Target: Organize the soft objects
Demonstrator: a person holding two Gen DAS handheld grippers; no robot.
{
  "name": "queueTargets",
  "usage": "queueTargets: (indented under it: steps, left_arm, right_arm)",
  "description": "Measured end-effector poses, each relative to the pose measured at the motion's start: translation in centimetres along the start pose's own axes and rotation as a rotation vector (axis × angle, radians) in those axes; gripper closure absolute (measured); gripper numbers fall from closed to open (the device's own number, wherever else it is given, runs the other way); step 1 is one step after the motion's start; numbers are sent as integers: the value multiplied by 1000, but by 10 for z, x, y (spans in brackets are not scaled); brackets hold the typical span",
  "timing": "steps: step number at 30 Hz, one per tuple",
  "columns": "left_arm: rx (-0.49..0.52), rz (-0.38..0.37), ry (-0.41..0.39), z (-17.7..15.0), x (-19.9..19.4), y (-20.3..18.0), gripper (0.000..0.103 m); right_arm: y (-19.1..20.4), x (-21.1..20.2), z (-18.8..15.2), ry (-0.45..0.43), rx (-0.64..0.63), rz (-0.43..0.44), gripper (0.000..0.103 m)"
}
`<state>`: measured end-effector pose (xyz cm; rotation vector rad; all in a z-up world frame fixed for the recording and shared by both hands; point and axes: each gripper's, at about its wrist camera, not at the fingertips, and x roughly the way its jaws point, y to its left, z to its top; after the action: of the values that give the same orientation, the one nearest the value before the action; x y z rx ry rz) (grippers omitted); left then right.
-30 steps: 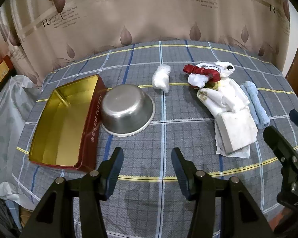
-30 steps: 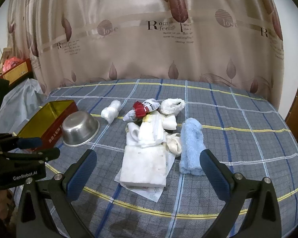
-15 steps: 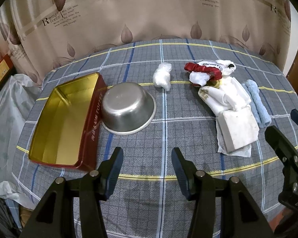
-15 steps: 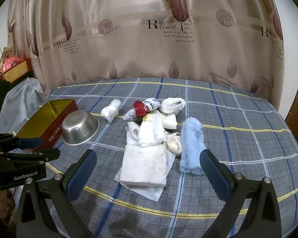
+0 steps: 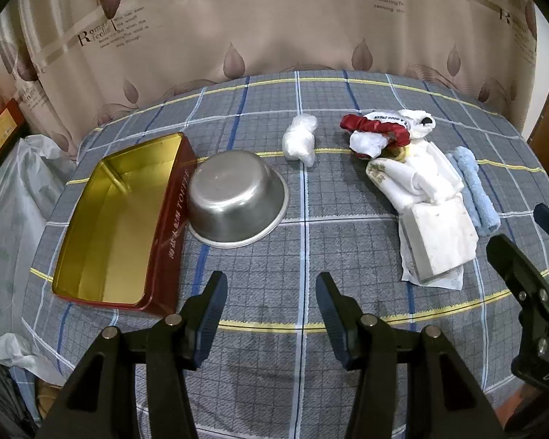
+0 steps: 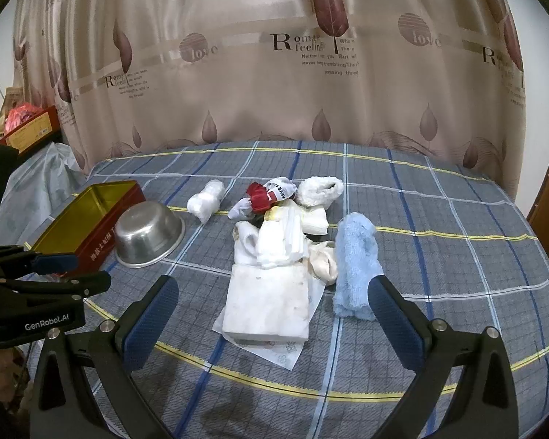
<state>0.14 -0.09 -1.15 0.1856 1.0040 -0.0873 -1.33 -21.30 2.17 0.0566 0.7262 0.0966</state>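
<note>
A pile of soft things lies on the plaid table: a white sponge block [image 6: 269,301] [image 5: 441,241] on paper, white cloths [image 6: 278,241], a red-and-white rolled piece [image 6: 263,195] [image 5: 375,130], a blue towel [image 6: 355,267] [image 5: 474,186], and a separate white roll [image 6: 206,205] [image 5: 300,141]. An open red tin with a gold inside [image 5: 117,219] [image 6: 86,216] stands left, beside an upturned steel bowl [image 5: 236,203] [image 6: 148,234]. My left gripper [image 5: 271,307] is open and empty in front of the bowl. My right gripper [image 6: 271,314] is open wide and empty in front of the sponge.
A beige curtain [image 6: 274,66] hangs behind the table. White plastic bags [image 5: 7,197] and a red box [image 6: 29,128] sit off the table's left side. The right gripper shows at the right edge of the left wrist view [image 5: 523,278].
Both grippers have drawn slightly back and up from the table. Nothing on the table has moved.
</note>
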Motion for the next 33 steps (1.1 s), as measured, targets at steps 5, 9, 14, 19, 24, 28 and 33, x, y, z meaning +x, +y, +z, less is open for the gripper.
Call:
queueTargets:
  steps: [5,9,14,19,24,28,33]
  left_arm:
    - [0,0,2,0,1,0,52]
    - [0,-3,3,0,1,0,52]
    - [2,-3,5,1,1,0,52]
    - [5,-1,13,1,3,-1,52]
    - [5,-1,11,1,2,-1,52]
    - [1,-7,13,1,2,0,52]
    - [11,-12,15,0,3,0,52]
  right_arm:
    - [0,0,1,3,2,0,0]
    - [0,0,1,1,0,-1,0]
    - [1,0,0,5,1,3,0]
    - [1,0,-1,6,1,4,0]
    - [1,0,-1,6,-2,1,0]
    - [-2,-1,-2,4,0,-5,0]
    - [-9,0,2,9,-1,-19,0]
